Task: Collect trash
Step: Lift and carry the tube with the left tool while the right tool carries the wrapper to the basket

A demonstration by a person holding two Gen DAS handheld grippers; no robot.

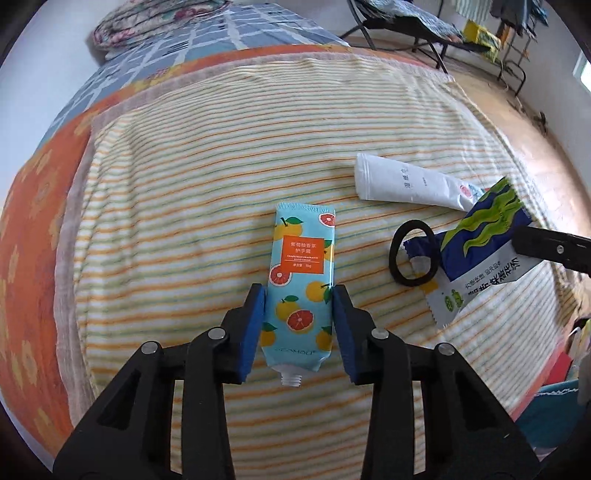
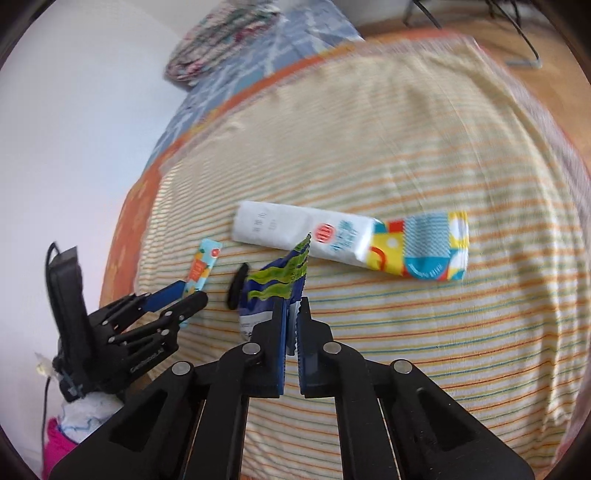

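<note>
A light blue hand cream tube with grapefruit print [image 1: 301,284] lies capless on the striped towel [image 1: 221,166]. My left gripper [image 1: 300,295] is open, its blue pads on either side of the tube, close to it or just touching. My right gripper [image 2: 291,306] is shut on a blue and green snack wrapper [image 2: 277,284] and holds it above the towel. The wrapper also shows in the left wrist view [image 1: 480,251]. A white tube [image 1: 410,184] lies beyond it. A black hair tie [image 1: 413,258] lies beside the wrapper.
The towel covers a bed with an orange blanket [image 1: 33,229] and a blue checked sheet [image 1: 207,40]. A floral pillow [image 1: 155,18] sits at the far end. Wooden floor [image 1: 546,155] and a chair frame [image 1: 406,26] lie to the right.
</note>
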